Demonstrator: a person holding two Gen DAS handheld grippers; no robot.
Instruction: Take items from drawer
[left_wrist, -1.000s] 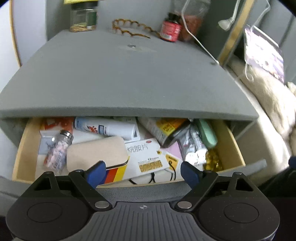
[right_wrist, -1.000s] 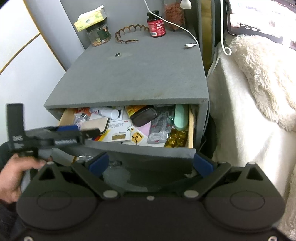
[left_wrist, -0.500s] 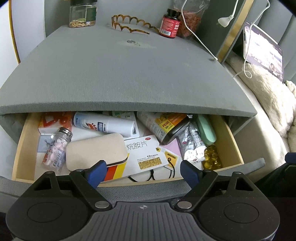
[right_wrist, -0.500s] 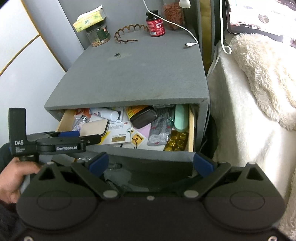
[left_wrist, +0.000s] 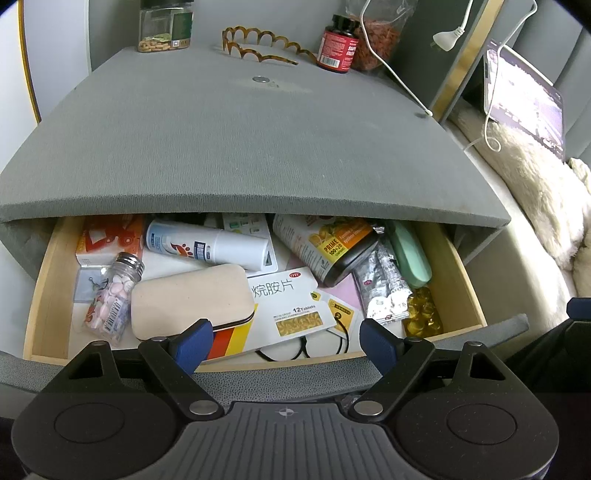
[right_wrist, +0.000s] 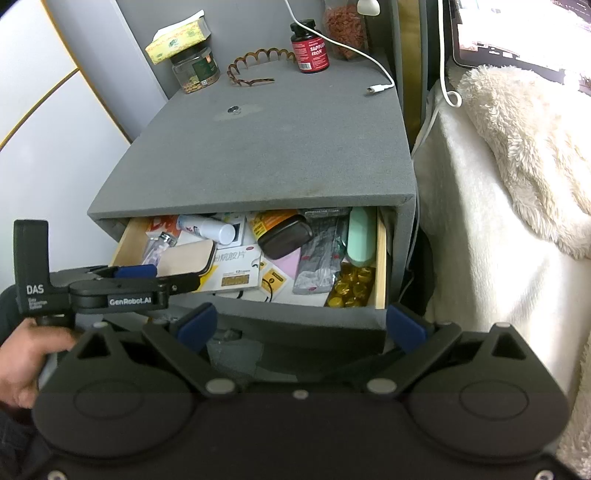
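Note:
The wooden drawer (left_wrist: 44, 280) of a grey nightstand stands open and full. In it lie a beige case (left_wrist: 190, 299), a glass pill vial (left_wrist: 114, 295), a white spray bottle (left_wrist: 207, 249), a white medicine box (left_wrist: 291, 306), a dark supplement bottle (left_wrist: 328, 247), a green case (left_wrist: 410, 254), foil sachets (left_wrist: 384, 291) and amber capsules (left_wrist: 423, 314). My left gripper (left_wrist: 286, 341) is open and empty just above the drawer's front edge, near the beige case. My right gripper (right_wrist: 301, 325) is open and empty, held back in front of the drawer (right_wrist: 380, 266).
On the nightstand top (left_wrist: 240, 140) stand a nut jar (left_wrist: 166, 26), a brown hair comb (left_wrist: 258, 44), a red supplement bottle (left_wrist: 338, 44), a snack bag and a white cable (right_wrist: 376, 88). A bed with a fluffy white blanket (right_wrist: 517, 155) lies to the right. A white wall is at left.
My left gripper has risen and tipped a little, so more of the drawer's contents and the nightstand top show. The right gripper has barely moved.

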